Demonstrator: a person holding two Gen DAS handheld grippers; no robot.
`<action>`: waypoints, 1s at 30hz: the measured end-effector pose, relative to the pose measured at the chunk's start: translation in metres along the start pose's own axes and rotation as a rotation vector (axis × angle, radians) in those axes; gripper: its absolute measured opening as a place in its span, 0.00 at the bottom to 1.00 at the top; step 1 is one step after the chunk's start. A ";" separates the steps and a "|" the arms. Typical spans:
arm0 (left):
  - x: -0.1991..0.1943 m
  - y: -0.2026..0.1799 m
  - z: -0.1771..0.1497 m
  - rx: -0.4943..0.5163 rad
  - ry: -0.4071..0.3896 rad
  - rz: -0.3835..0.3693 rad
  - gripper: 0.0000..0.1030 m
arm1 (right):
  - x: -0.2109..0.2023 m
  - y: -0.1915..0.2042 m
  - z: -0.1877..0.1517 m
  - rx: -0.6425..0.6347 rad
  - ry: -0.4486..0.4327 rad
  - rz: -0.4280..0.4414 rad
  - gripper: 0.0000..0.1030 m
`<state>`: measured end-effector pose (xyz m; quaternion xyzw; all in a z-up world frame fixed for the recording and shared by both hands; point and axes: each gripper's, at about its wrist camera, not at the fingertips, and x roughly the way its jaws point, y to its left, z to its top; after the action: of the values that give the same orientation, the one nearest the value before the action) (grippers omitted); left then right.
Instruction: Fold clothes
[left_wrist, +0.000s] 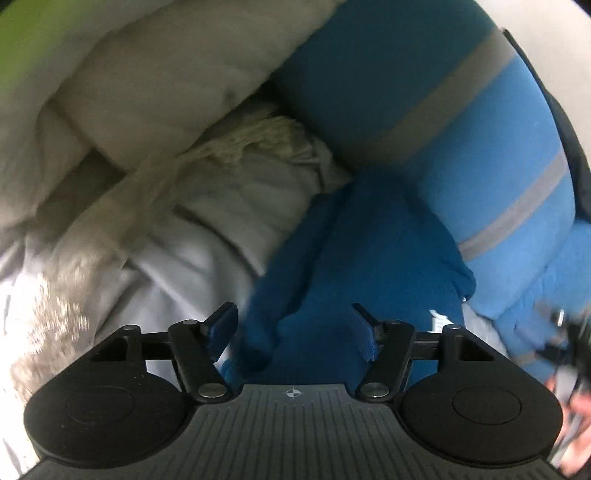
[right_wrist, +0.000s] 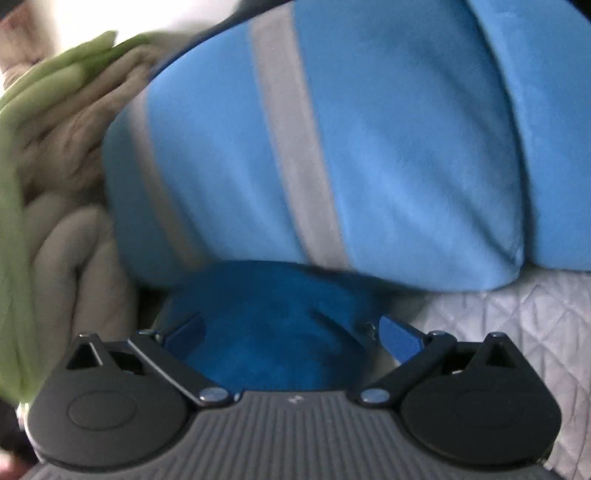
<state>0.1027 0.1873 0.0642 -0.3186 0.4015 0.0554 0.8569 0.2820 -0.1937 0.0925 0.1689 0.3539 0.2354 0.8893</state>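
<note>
A dark blue garment (left_wrist: 354, 258) lies crumpled on a pale quilted bedcover (left_wrist: 177, 273). My left gripper (left_wrist: 295, 325) is open, its jaws spread wide with the garment's cloth lying between them. In the right wrist view the same dark blue garment (right_wrist: 266, 325) fills the gap of my right gripper (right_wrist: 291, 332), which is also open, jaws wide apart. A small white label (left_wrist: 437, 319) shows on the garment near the left gripper's right finger.
A light blue pillow with grey stripes (right_wrist: 332, 147) lies just beyond the garment and also shows in the left wrist view (left_wrist: 498, 192). Beige and cream bedding (left_wrist: 147, 92) is piled at the left, with green cloth (right_wrist: 22, 147). Quilted cover (right_wrist: 517, 321) at the right.
</note>
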 end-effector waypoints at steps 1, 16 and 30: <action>0.000 0.001 -0.004 0.005 -0.001 -0.002 0.65 | -0.003 0.000 -0.009 -0.038 0.009 -0.009 1.00; -0.066 -0.022 -0.044 0.210 -0.011 0.101 0.70 | -0.072 0.024 -0.077 -0.397 0.083 -0.311 1.00; -0.146 -0.048 -0.064 0.275 -0.060 0.065 0.70 | -0.176 0.050 -0.092 -0.462 0.019 -0.313 1.00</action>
<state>-0.0203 0.1350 0.1630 -0.1831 0.3897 0.0370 0.9018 0.0894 -0.2344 0.1482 -0.0971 0.3208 0.1711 0.9265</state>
